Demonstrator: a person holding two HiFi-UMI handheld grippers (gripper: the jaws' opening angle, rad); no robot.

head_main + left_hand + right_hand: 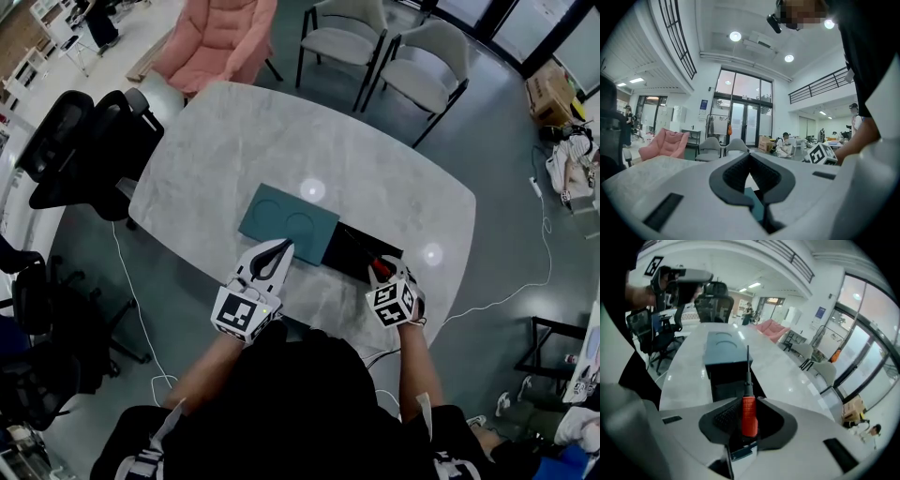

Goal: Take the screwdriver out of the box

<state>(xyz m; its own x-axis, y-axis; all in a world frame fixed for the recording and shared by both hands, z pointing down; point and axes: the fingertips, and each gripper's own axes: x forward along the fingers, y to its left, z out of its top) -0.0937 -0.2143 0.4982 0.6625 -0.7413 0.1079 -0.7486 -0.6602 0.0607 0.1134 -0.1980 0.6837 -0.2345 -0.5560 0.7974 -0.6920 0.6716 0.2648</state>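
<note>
A screwdriver (749, 416) with a red handle and a thin black shaft sits between the pads of my right gripper (748, 405), which is shut on the handle. The shaft points out over the open black box (725, 377). In the head view my right gripper (383, 269) holds the screwdriver (378, 269) just above the box's (349, 246) near right corner. The teal lid (284, 218) lies against the box's left side. My left gripper (286, 247) is shut, fingertips together at the lid's near edge, with nothing seen between them. The left gripper (750, 157) view shows a little teal behind its tips.
The box and lid lie on a pale oval stone table (234, 141). Two grey chairs (394, 52) and a pink armchair (220, 37) stand beyond its far side. Black office chairs (84, 141) crowd the left. A white cable (131, 291) trails on the floor.
</note>
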